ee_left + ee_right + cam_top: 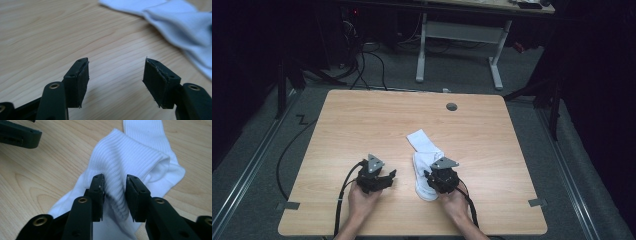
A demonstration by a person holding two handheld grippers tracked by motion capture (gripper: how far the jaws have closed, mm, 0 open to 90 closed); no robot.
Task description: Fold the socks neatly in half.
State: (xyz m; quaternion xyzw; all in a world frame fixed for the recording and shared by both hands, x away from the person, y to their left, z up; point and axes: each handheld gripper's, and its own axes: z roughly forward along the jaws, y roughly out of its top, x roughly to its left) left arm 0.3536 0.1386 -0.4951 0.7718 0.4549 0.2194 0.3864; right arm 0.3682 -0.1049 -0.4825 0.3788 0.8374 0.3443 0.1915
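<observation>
Now, right gripper (114,195): we straddle the folded white sock (130,160) mid-table, jaws part open, ribbing bunched between, apparently letting the fold settle.
Left gripper (116,75): wide open, empty, beside the sock, ready to help.

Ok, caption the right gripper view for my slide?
Right claw straddling a bunched fold of white ribbed sock on the wooden table.

Sock (175,22): blurred, cut by top and right edges in left gripper view. Toe end hidden under right gripper (443,180) in high view.
</observation>
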